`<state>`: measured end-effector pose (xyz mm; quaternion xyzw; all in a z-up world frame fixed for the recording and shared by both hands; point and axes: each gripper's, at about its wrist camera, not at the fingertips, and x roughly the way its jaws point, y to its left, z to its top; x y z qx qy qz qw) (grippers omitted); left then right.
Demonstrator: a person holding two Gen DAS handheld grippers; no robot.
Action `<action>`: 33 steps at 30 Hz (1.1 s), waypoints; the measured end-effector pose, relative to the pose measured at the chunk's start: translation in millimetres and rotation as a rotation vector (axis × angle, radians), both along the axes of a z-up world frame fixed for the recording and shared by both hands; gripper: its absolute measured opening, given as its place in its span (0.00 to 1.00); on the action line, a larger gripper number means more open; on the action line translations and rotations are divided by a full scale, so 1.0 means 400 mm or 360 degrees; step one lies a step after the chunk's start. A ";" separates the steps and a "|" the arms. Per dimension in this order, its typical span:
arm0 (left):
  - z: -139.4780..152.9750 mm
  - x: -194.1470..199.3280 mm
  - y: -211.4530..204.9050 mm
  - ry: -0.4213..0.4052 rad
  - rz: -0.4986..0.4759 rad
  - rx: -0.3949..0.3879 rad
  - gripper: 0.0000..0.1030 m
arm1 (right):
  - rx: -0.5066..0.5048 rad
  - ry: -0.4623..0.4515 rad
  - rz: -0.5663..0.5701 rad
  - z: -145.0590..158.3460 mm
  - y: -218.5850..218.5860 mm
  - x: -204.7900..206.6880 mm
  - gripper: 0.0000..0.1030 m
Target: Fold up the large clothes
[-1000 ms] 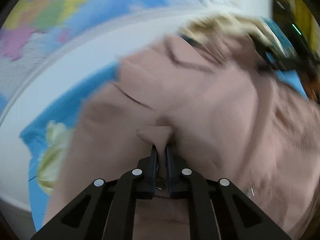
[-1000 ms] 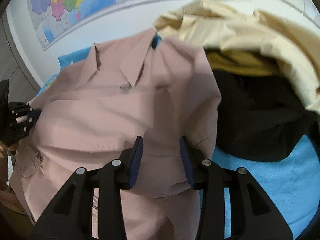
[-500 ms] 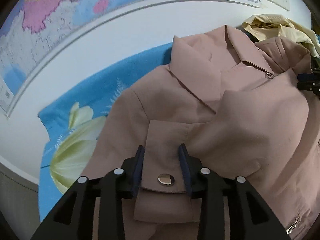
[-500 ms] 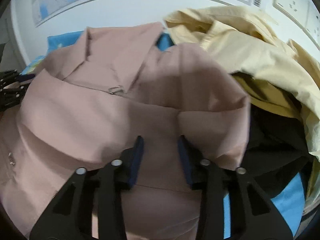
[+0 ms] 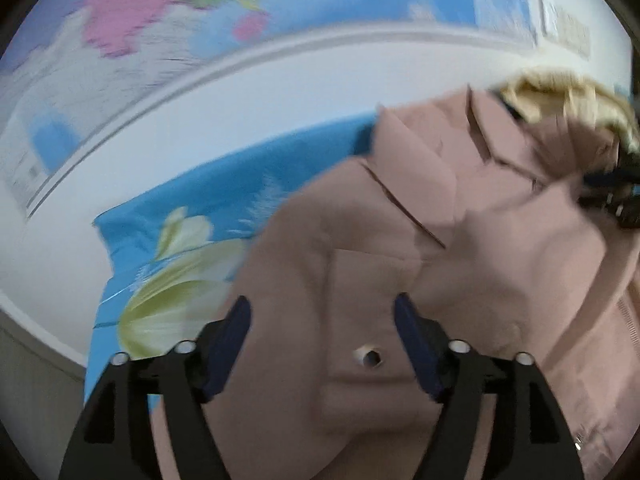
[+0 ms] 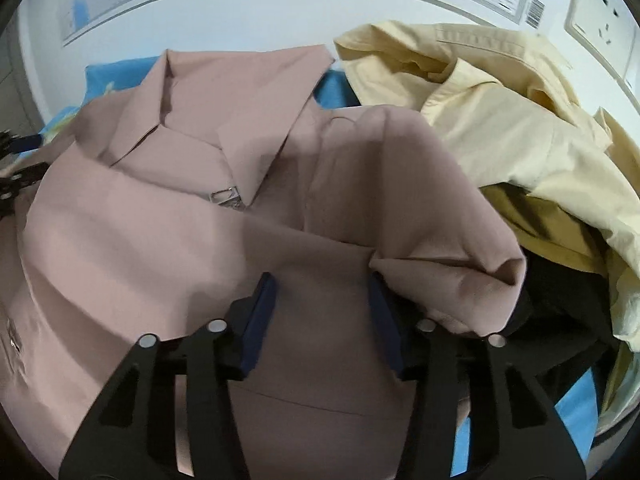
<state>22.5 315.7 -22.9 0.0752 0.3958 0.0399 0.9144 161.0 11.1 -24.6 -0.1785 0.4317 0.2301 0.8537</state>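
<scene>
A dusty-pink jacket [image 5: 460, 240] lies on a blue floral sheet [image 5: 208, 196], collar toward the wall, both sleeves folded in over its front. My left gripper [image 5: 322, 312] is open above the folded sleeve cuff with its metal snap [image 5: 370, 357], holding nothing. In the right wrist view the jacket [image 6: 160, 216] fills the middle, with a zipper pull [image 6: 226, 196] below the collar. My right gripper [image 6: 322, 292] is open over the other folded sleeve, empty. The left wrist view is blurred by motion.
A pale yellow garment [image 6: 500, 112] and a dark one [image 6: 560, 312] are heaped to the right of the jacket. A white wall with a map [image 5: 168, 12] stands close behind the bed. Wall sockets [image 6: 604, 28] are at the upper right.
My left gripper let go of the sleeve cuff, opened wide and drew back slightly. My right gripper stayed open and moved in over the right sleeve fold.
</scene>
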 end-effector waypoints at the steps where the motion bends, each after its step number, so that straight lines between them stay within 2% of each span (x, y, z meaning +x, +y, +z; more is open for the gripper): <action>1: 0.015 -0.021 0.024 -0.0025 0.0034 -0.0030 0.71 | 0.0009 -0.0007 0.0005 0.010 0.002 -0.007 0.46; 4: 0.047 -0.106 0.102 -0.0103 0.0121 -0.0071 0.76 | 0.0175 0.0023 0.0112 0.060 0.022 -0.047 0.48; 6: 0.051 -0.168 0.151 -0.0117 0.0206 -0.0038 0.77 | 0.0252 0.0040 0.0266 0.093 0.069 -0.086 0.58; 10: 0.048 -0.276 0.239 -0.0094 0.0339 -0.0075 0.78 | 0.0293 0.0077 0.0539 0.110 0.200 -0.155 0.60; 13: 0.043 -0.347 0.275 -0.0073 0.0397 -0.0076 0.81 | 0.0272 0.0106 0.0675 0.089 0.291 -0.180 0.60; 15: 0.039 -0.389 0.293 -0.0076 0.0394 -0.0107 0.83 | 0.0271 0.0151 0.0709 0.072 0.325 -0.182 0.60; 18: 0.034 -0.452 0.313 -0.0078 0.0365 -0.0167 0.86 | 0.0144 0.0152 0.0676 0.016 0.391 -0.149 0.59; 20: 0.021 -0.480 0.311 -0.0056 0.0333 -0.0117 0.88 | 0.0080 0.0136 0.0602 -0.008 0.407 -0.126 0.59; 22: 0.002 -0.477 0.305 -0.0011 0.0306 -0.0076 0.89 | 0.0151 0.0189 0.0564 -0.013 0.392 -0.111 0.59; 23: -0.019 -0.465 0.302 0.0045 0.0306 -0.0014 0.88 | 0.0162 0.0198 0.0554 -0.010 0.385 -0.110 0.59; 24: -0.036 -0.458 0.301 0.0089 0.0306 0.0033 0.86 | 0.0152 0.0192 0.0552 -0.006 0.379 -0.114 0.60; 25: -0.055 -0.440 0.299 0.0152 0.0297 0.0076 0.69 | 0.0151 0.0188 0.0555 -0.003 0.373 -0.118 0.60; 26: -0.067 -0.428 0.300 0.0197 0.0292 0.0088 0.48 | 0.0167 0.0189 0.0567 0.006 0.362 -0.128 0.60; 27: -0.073 -0.412 0.300 0.0240 0.0273 0.0074 0.44 | 0.0186 0.0186 0.0578 0.012 0.352 -0.137 0.60; 28: -0.064 -0.403 0.294 0.0234 0.0249 0.0071 0.34 | 0.0210 0.0182 0.0592 0.022 0.347 -0.147 0.60; 29: -0.055 -0.399 0.290 0.0229 0.0223 0.0067 0.20 | 0.0249 0.0187 0.0618 0.034 0.334 -0.164 0.60; 31: -0.006 -0.398 0.271 0.0187 0.0135 0.0006 0.11 | 0.0357 0.0230 0.0690 0.056 0.333 -0.186 0.60; 33: 0.051 -0.405 0.258 0.0151 0.0046 -0.0104 0.08 | 0.0481 0.0285 0.0812 0.081 0.351 -0.227 0.62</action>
